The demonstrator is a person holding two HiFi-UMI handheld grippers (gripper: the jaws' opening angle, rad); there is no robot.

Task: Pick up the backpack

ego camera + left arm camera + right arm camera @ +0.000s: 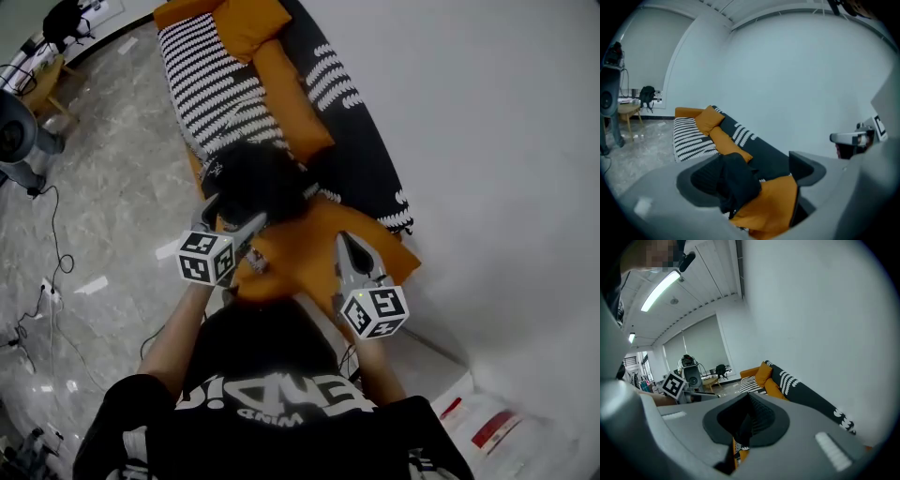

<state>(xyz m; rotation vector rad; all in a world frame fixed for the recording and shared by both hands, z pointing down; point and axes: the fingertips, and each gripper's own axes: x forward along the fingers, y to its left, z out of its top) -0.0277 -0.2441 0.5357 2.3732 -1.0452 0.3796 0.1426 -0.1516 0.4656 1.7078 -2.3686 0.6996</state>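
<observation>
The black backpack [258, 178] is lying on the sofa [361, 141], resting against an orange cushion [319, 246], with a black-and-white striped cover [211, 89] beyond it. The left gripper [232, 217] is hovering at its near edge, jaws standing wide apart, framing it without pressing. The right gripper [345, 242] is hanging over the cushion, jaws together, gripping nothing.
</observation>
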